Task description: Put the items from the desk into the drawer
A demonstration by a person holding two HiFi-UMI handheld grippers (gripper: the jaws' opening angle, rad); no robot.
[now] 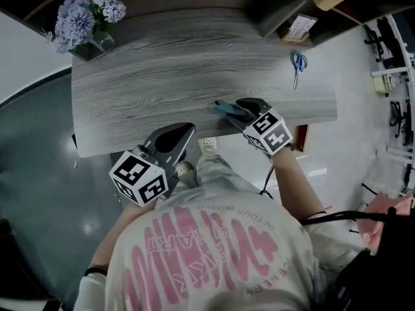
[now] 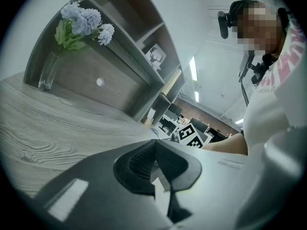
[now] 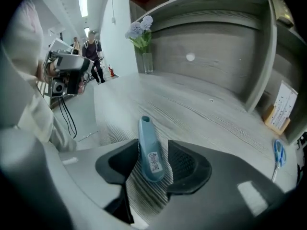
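Near desk [image 1: 162, 70] front edge: right gripper [image 3: 152, 169] jaws wide apart, blue labelled tube [image 3: 147, 138] lying flat between them, unclamped. Left gripper [image 2: 154, 164] jaws together, empty. Scissors [image 1: 297, 63] at desk's right end.

My fingers [image 3: 188, 164] stand apart above the grey wooden bench [image 3: 206, 114]. A slim blue item [image 3: 149, 152] with a white label lies flat between them, unpressed. Blue scissors [image 3: 279, 153] lie at the far right. A vase of flowers [image 3: 142, 42] stands at the back.
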